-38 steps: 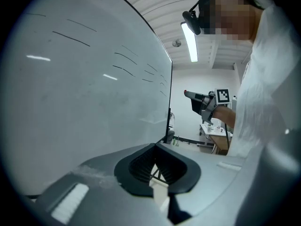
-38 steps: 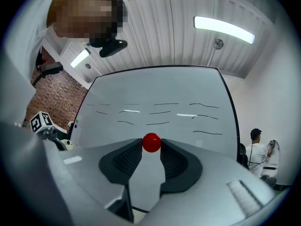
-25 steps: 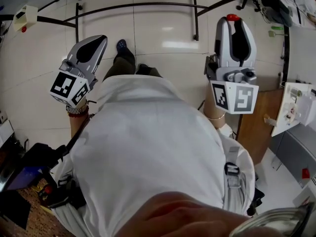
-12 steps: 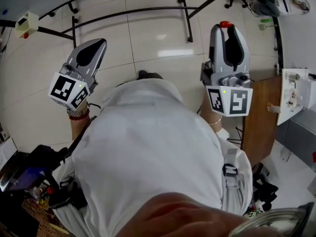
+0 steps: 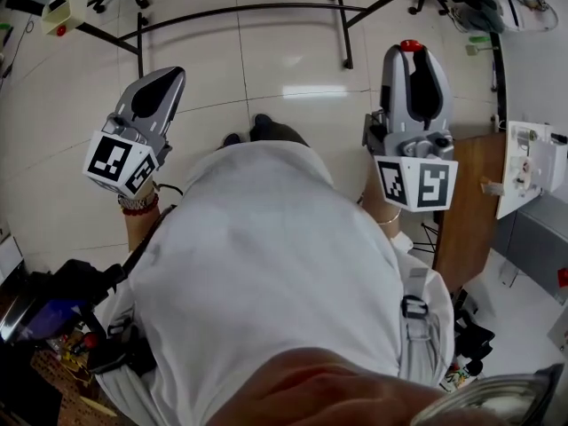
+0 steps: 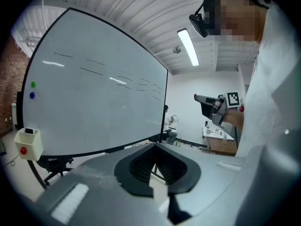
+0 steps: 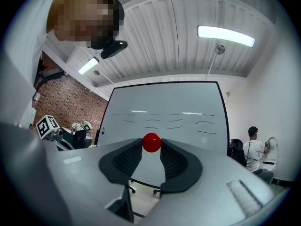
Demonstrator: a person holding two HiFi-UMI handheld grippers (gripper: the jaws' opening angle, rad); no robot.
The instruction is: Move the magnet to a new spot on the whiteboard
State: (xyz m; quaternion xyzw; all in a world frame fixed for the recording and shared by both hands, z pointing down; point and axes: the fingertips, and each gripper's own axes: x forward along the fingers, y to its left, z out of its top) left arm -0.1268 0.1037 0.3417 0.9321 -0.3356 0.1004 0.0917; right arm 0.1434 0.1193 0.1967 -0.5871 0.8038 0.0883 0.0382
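Note:
A round red magnet [image 7: 151, 142] sits pinched between the tips of my right gripper [image 7: 151, 146], which is shut on it. From the head view the magnet [image 5: 410, 45] shows at the tip of the right gripper [image 5: 410, 51], held over the floor. The whiteboard [image 7: 164, 114] stands ahead, apart from the magnet, with faint dark strokes on it. In the left gripper view the whiteboard [image 6: 94, 98] fills the left side, with a green magnet [image 6: 33, 84] and a blue magnet [image 6: 32, 95] on it. My left gripper [image 6: 155, 146] is shut with nothing in it; its tip [image 5: 173, 72] points forward.
The board's black stand legs [image 5: 240, 11] cross the tiled floor in front. A white box with a red button [image 6: 27, 142] hangs at the board's lower left. A wooden table [image 5: 461, 211] with white equipment [image 5: 528, 180] is to the right. A person [image 7: 255, 149] stands far right.
The head view has shifted a little and the feet below have moved. Both grippers keep the same pose, the right one still holding the red magnet.

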